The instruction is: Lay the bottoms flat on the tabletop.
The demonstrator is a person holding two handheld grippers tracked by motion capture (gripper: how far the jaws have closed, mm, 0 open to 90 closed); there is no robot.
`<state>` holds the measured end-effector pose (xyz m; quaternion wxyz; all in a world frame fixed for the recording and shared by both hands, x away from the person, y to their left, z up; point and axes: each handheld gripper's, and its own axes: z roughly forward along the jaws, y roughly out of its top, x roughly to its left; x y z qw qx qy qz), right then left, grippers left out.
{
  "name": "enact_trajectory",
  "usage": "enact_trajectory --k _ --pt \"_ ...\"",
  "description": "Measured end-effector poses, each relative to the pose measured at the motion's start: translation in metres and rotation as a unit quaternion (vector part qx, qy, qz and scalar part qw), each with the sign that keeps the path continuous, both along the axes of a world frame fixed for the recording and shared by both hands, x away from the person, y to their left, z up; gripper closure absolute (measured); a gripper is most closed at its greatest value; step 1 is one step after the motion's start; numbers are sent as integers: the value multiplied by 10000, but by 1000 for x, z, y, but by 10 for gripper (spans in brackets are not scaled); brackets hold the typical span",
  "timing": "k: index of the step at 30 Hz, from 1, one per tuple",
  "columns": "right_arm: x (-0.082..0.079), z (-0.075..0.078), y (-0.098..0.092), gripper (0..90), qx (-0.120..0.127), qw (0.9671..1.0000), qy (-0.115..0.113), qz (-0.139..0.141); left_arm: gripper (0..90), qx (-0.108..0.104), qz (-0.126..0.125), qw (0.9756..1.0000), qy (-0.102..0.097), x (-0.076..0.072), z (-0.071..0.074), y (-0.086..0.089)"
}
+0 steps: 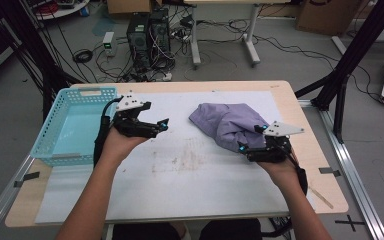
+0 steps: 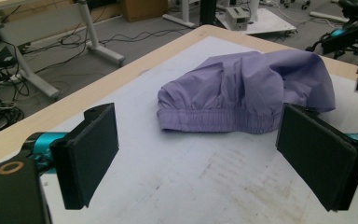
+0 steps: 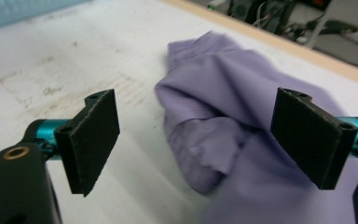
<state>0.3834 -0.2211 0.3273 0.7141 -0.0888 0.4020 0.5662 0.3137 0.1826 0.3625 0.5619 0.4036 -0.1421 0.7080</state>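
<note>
The right gripper (image 1: pixel 252 138) has its jaws spread wide, with nothing pinched between them; in the right gripper view the two black pads (image 3: pixel 94 140) stand well apart on either side of a rumpled fold of the purple garment (image 3: pixel 223 140), low over its near edge, and I cannot tell whether they touch the cloth. The left gripper (image 1: pixel 155 125) is likewise spread and empty, held above the bare white mat (image 1: pixel 180 170); in the left gripper view its pads (image 2: pixel 91 151) frame the garment (image 2: pixel 242 95), which lies farther off with its gathered elastic hem turned toward this gripper. The garment (image 1: pixel 227 122) sits crumpled on the right half of the mat, on the wooden table (image 1: pixel 310 145). A light blue basket (image 1: pixel 55 135) stands at the table's left edge, just beside the left hand (image 1: pixel 117 142)
</note>
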Motion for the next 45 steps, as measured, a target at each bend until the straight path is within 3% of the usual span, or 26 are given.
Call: enact_trajectory --k 2,5,7,8,9,10,11,14,16,19,22,25,27,30,33,35,37,41,45 --pt "5 7 13 214 -129 9997 100 -198 130 19 44 10000 53 3 3 -4" --pt "19 23 29 367 -219 9969 315 -693 130 -3 130 9999 110 9 8 -10" --pt "32 35 34 588 -109 9905 696 -1181 130 6 165 9998 133 13 11 -14" --pt "37 38 35 734 -54 9850 958 -1431 130 5 174 9997 149 16 13 -15" --pt "40 40 34 832 -31 9819 1104 -1535 130 2 176 9997 180 18 16 -17" --pt "40 40 33 863 -81 9815 1168 -1516 130 -8 175 9996 226 22 19 -19" --pt "36 37 31 872 -196 9839 1117 -1379 130 -20 199 9994 267 25 22 -21" --pt "22 23 26 876 -557 9885 1021 -963 130 -24 154 9988 455 34 29 -27" --pt "11 6 21 875 -850 9888 911 -828 130 13 154 9984 551 41 34 -33" --pt "3 -16 14 874 -1057 9881 741 -835 131 76 241 9973 696 54 41 -44" --pt "5 -28 3 861 -989 9881 800 -865 141 104 276 9955 899 70 49 -57" --pt "14 -34 -13 713 -726 9899 921 -799 174 200 334 9932 1098 85 58 -72" --pt "15 -36 -25 559 -496 9938 790 -598 209 194 444 9917 1189 93 63 -80" --pt "14 -37 -38 574 -312 9963 726 -334 270 160 635 9893 1307 101 71 -90" --pt "17 -38 -43 560 -278 9959 765 -397 333 156 747 9877 1367 108 79 -99" --pt "22 -39 -41 494 -316 9947 838 -498 389 244 887 9858 1406 113 82 -106" --pt "27 -39 -39 421 -377 9940 860 -567 479 302 1094 9835 1412 119 82 -113" --pt "34 -40 -36 402 -479 9929 880 -648 644 334 1115 9828 1431 122 78 -118" --pt "41 -38 -32 432 -533 9904 959 -843 807 425 1514 9813 1106 115 71 -123"
